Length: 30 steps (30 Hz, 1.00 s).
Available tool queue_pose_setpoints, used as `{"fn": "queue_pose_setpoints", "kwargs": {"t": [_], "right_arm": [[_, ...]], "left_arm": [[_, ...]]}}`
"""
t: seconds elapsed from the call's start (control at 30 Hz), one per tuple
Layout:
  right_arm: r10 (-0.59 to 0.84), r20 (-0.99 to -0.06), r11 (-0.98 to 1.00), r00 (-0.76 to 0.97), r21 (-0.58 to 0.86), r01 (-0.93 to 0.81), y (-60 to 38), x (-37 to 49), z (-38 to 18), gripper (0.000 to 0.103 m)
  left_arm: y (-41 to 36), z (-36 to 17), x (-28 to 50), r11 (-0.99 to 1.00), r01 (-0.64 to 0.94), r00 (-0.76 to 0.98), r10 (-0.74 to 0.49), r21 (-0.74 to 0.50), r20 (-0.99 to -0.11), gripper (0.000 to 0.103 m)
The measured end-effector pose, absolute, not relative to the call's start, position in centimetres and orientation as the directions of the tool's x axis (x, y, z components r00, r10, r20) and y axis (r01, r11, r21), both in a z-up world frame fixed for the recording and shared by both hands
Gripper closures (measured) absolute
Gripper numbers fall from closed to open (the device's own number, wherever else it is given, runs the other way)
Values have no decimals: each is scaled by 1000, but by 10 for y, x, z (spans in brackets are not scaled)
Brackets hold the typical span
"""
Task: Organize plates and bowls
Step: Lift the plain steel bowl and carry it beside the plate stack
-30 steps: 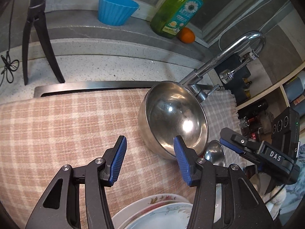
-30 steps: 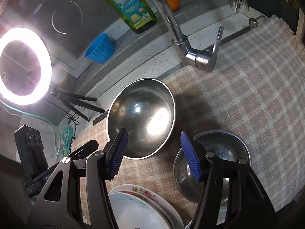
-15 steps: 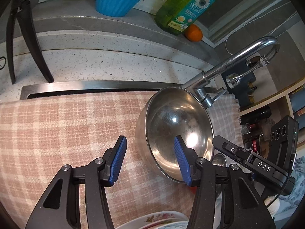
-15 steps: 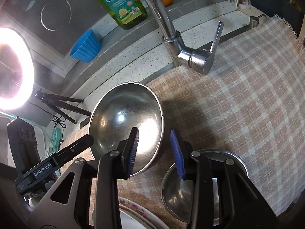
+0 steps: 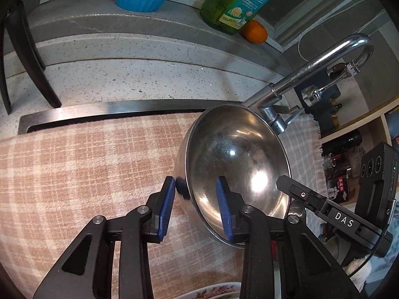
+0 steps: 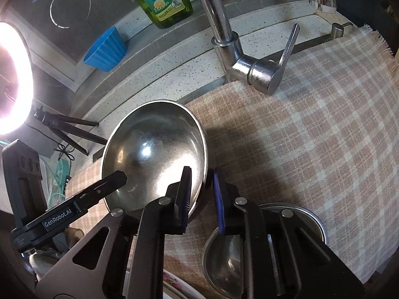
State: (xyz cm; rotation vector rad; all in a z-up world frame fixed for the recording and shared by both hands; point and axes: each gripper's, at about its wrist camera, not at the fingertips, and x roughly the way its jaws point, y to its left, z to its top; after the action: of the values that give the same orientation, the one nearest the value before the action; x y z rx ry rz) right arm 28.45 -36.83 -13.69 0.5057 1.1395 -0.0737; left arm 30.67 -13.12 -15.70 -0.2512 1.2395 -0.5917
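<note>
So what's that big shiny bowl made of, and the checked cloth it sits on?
The big bowl looks like polished metal, probably stainless steel: it mirrors the lamp as bright spots and reflects the blue pad beside it. The checked cloth seems to be woven fabric, matte, likely cotton or linen, though I can't be sure; its frayed, fringed edge and visible weave suggest that.

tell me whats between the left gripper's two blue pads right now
The near rim of the large steel bowl sits between the left gripper pads, one outside, one inside; left wrist view.

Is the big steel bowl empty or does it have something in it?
Empty: the big steel bowl's shiny inside shows only reflections in both views.
</note>
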Motion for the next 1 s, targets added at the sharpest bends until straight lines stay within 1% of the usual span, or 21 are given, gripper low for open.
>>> {"fn": "queue_pose_setpoints", "kwargs": {"t": [0.07, 0.47, 1.0], "right_arm": [[193, -883, 888, 429, 343, 306, -369, 285, -136, 90], [215, -878, 896, 427, 352, 272, -353, 280, -130, 90], [302, -850, 917, 431, 383, 112, -279, 258, -106, 90]], "left_arm": [[-131, -157, 307, 825, 284, 200, -550, -489, -811, 73], [-112, -149, 295, 841, 271, 238, -531, -469, -813, 73], [-39, -125, 249, 873, 197, 340, -487, -446, -804, 73]]}}
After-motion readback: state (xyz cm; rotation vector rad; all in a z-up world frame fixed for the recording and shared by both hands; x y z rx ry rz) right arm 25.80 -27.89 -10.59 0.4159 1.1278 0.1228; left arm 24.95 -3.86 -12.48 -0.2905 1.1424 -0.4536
